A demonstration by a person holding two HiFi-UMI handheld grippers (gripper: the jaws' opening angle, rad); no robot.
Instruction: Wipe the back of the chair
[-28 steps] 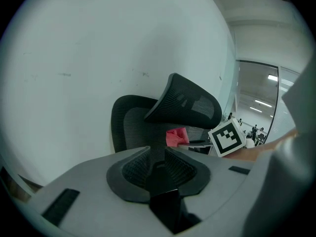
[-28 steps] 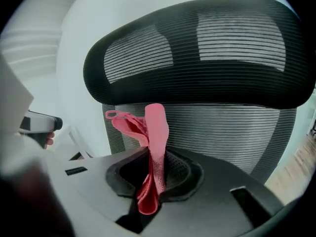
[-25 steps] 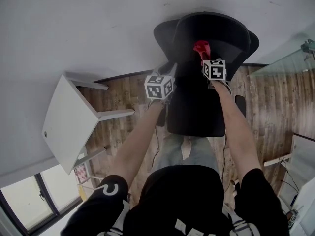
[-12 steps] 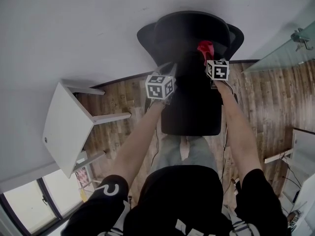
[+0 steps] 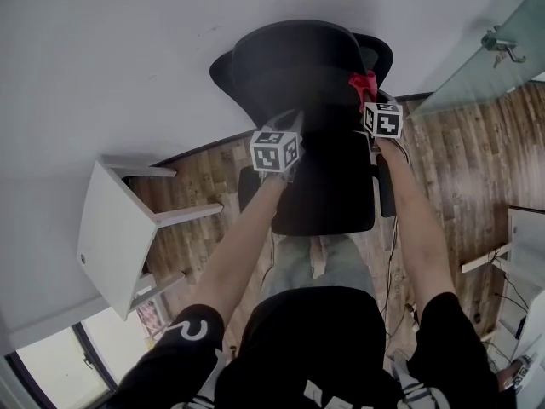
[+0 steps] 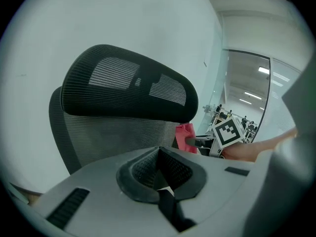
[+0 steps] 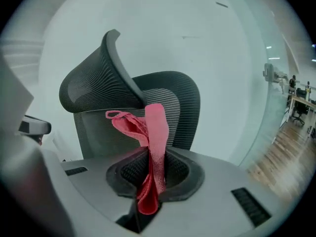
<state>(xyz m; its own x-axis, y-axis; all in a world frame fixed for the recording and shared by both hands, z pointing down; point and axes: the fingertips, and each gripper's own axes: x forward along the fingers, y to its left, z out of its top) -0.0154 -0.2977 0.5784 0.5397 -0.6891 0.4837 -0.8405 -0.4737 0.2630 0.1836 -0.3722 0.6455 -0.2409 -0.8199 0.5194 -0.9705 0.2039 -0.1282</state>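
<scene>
Plainly the soft red cloth point(image 7: 154, 132) will handle as a light, limp thing: it droops and folds over itself where it stands out of the right gripper point(image 7: 153, 181), whose jaws are clenched on its lower end. It is best pinched low and bunched like this, with a good pad of fabric left free to press flat. It hangs just in front of the black mesh office chair point(image 5: 298, 66), near the right edge of the backrest point(image 7: 180, 100) and below the curved headrest point(image 7: 96, 90). The mesh will likely give a little and drag at the fabric, and a chair of this kind may swivel under a hard push, so steadying it would be wise. The left gripper point(image 6: 160, 174) is closed on nothing and faces the backrest's left part. Whether the cloth actually touches the mesh I cannot tell. The gripper bodies cut off the lower backrest in both gripper views, and in the head view the chair's base is hidden under the seat point(image 5: 328, 194), the dark back merging with it
</scene>
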